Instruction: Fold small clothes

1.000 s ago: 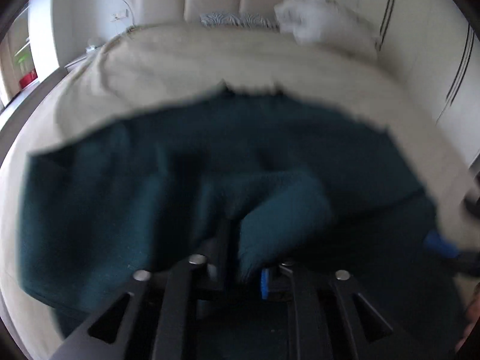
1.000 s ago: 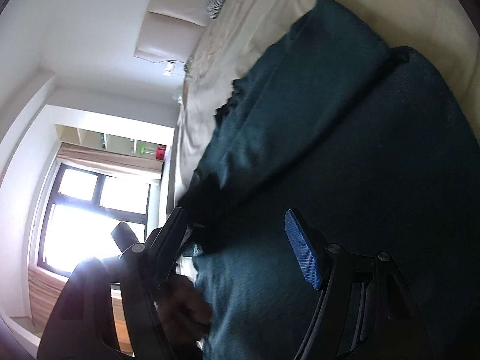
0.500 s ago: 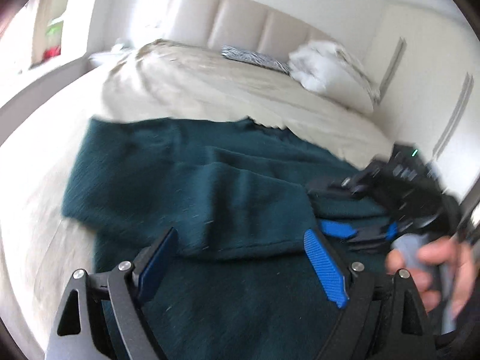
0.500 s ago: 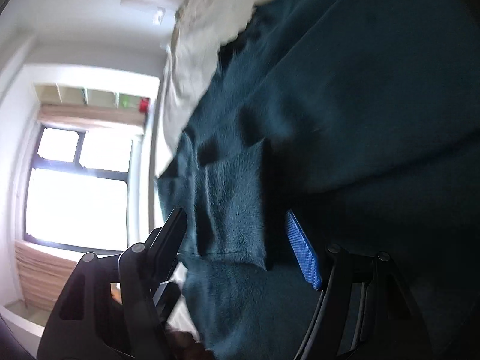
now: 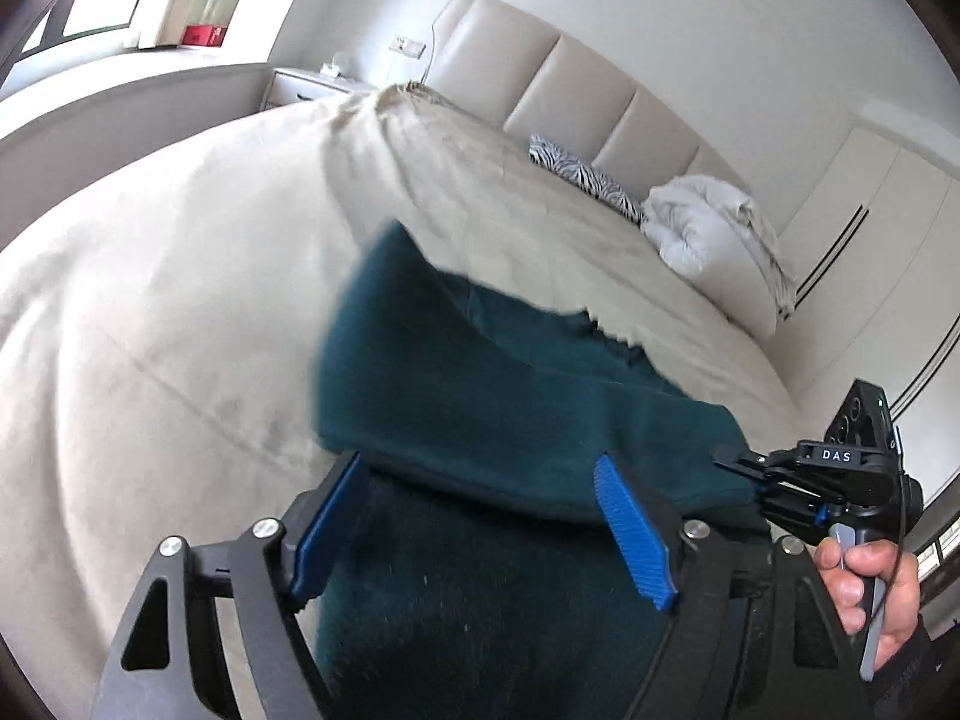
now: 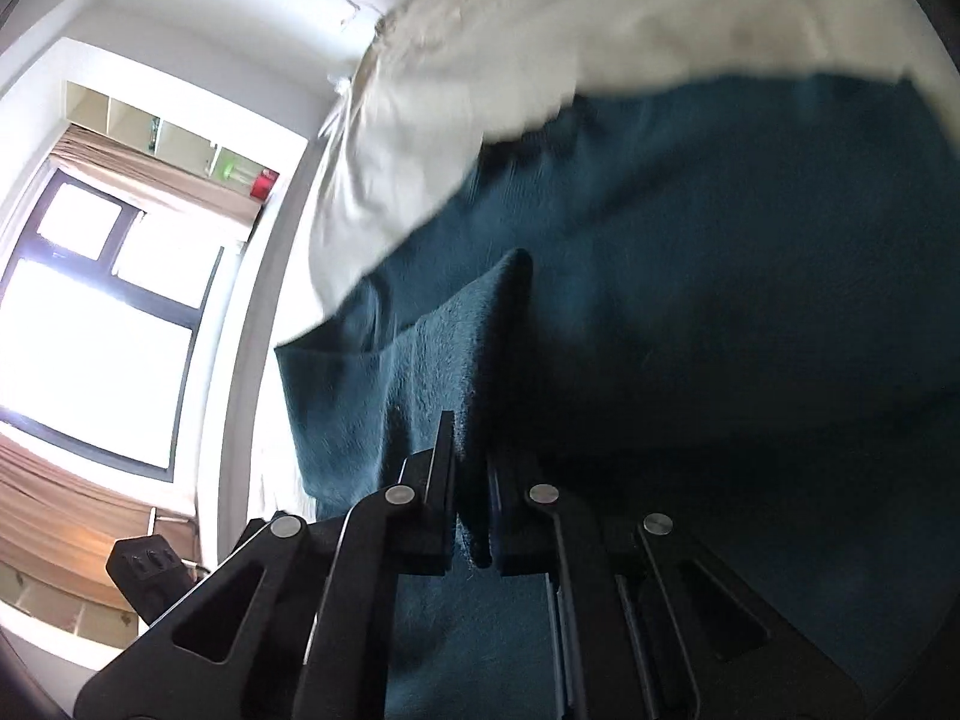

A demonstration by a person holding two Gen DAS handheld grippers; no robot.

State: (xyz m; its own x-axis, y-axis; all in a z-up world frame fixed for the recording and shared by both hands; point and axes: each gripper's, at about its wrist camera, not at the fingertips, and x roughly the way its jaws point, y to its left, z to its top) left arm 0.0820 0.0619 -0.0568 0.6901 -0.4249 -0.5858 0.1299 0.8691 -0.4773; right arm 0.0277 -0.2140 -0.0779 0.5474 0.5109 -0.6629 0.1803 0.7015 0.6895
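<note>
A dark teal garment (image 5: 516, 414) lies on the beige bed (image 5: 180, 300), with one layer folded over another. My left gripper (image 5: 480, 516) is open, its blue pads on either side of the folded edge, holding nothing. My right gripper (image 6: 471, 474) is shut on an edge of the teal garment (image 6: 432, 372) and lifts a flap of it. The right gripper also shows in the left wrist view (image 5: 744, 471) at the garment's right edge, held by a hand.
A white pillow (image 5: 714, 228) and a zebra-print cushion (image 5: 588, 177) lie near the padded headboard (image 5: 570, 90). A nightstand (image 5: 312, 87) stands at the far left. A window (image 6: 102, 312) and shelves are beside the bed.
My left gripper let go of the teal fabric, opened and pulled back. My right gripper went from open to shut on the garment's edge.
</note>
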